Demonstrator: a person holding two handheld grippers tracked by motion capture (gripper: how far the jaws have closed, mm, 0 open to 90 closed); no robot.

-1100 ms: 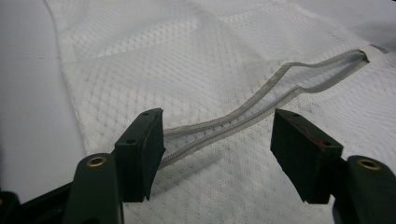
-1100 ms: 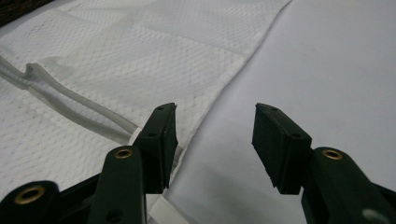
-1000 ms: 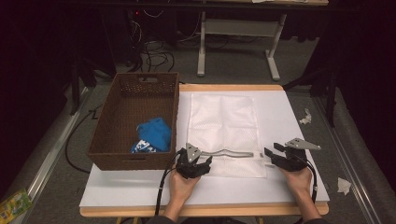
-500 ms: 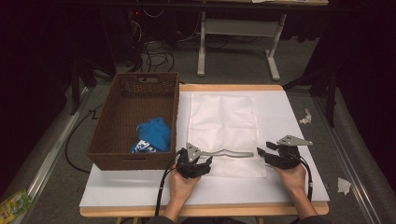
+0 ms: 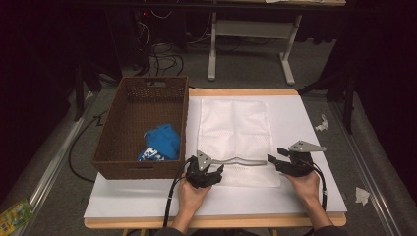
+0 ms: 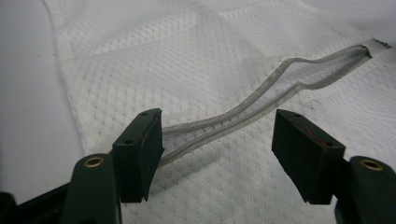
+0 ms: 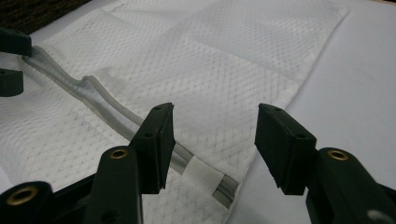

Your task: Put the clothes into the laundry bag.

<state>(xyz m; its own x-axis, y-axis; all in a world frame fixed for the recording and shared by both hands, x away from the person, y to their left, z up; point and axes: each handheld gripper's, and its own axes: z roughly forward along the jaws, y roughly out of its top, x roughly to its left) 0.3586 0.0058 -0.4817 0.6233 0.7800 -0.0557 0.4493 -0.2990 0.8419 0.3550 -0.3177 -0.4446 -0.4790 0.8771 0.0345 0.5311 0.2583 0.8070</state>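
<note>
Currently I've got both grippers, left (image 5: 212, 173) and right (image 5: 278, 162), jaws apart at either end of the zipper (image 5: 241, 161) on the mesh bag (image 5: 235, 128) lying flat beside the basket (image 5: 114, 157), so next move looks like pinching its edges.

A rectangular brown woven wicker basket (image 5: 129, 169) is sitting on the left part of a white-topped table with a pale wooden edge (image 5: 300, 113). A crumpled bright blue cloth with white print (image 5: 162, 140) is lying inside the basket, against its near right corner. A small crumpled white paper scrap (image 5: 322, 123) is lying at the table's right edge, and another (image 5: 362, 195) is lying on the grey floor to the right. Black cables (image 5: 160, 56) are trailing across the floor beyond the basket, beside a white metal frame (image 5: 251, 29). A green packet (image 5: 14, 216) is lying at the near left.
</note>
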